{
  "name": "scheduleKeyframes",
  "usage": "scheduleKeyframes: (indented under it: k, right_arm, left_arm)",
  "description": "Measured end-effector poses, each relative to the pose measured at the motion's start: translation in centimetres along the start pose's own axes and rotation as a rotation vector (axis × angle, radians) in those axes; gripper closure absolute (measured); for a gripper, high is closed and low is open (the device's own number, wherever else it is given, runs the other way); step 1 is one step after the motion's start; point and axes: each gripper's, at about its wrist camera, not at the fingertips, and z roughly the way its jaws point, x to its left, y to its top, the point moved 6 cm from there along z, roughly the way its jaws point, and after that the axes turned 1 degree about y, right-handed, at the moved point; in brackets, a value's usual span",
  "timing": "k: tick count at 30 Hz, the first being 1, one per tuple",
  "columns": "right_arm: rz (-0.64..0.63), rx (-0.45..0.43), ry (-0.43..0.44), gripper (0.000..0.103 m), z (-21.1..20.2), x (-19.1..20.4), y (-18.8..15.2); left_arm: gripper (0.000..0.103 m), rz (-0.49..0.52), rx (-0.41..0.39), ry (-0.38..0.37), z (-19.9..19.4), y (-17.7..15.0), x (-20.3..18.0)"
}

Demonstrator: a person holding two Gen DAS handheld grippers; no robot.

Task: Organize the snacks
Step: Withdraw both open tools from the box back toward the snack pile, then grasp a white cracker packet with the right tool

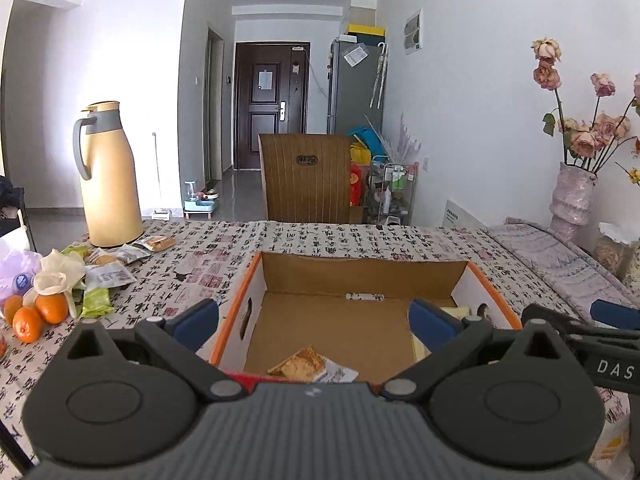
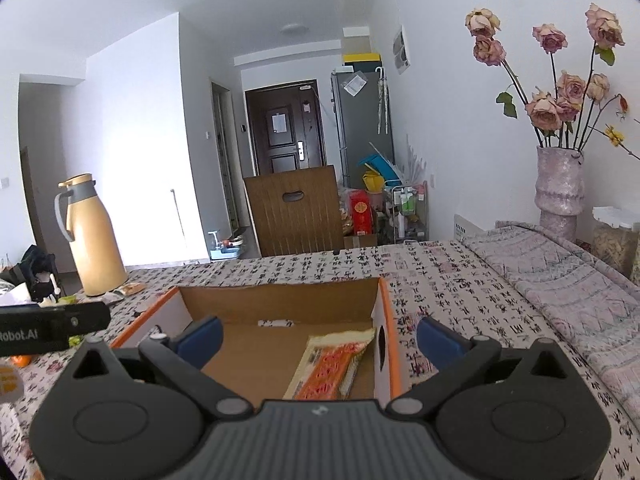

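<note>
Cardboard box [image 1: 360, 276] holds snacks; left gripper [image 1: 314, 318], right gripper [image 2: 318, 338] spread, empty.

Thermos [image 1: 109, 176]; vase [image 2: 559, 188]; oranges [image 1: 36, 314]

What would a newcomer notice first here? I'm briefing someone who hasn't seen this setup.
The open cardboard box at table centre, with an orange snack packet lying inside. Then the tall yellow thermos at the far left, loose snack packets beside it, and the vase of dried roses on the right.
</note>
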Motion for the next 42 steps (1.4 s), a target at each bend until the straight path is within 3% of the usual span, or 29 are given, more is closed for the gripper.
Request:
scheduleKeyframes:
  k: [17,30,42]
  right_arm:
    - [0.010,0.075,-0.011,0.000,-4.0,-1.6,-5.9]
    - [0.014,0.135,-0.069,0.000,-6.7,-4.4,-10.0]
    - [0.033,0.244,-0.137,0.000,-7.2,-7.1,-14.0]
  left_arm:
    - [0.000,0.010,0.045,-0.014,-3.7,-5.8,1.7]
    - [0.000,-0.005,0.084,-0.022,-5.6,-9.8,4.0]
    - [0.000,-0.013,0.119,-0.015,-6.1,-11.6,4.6]
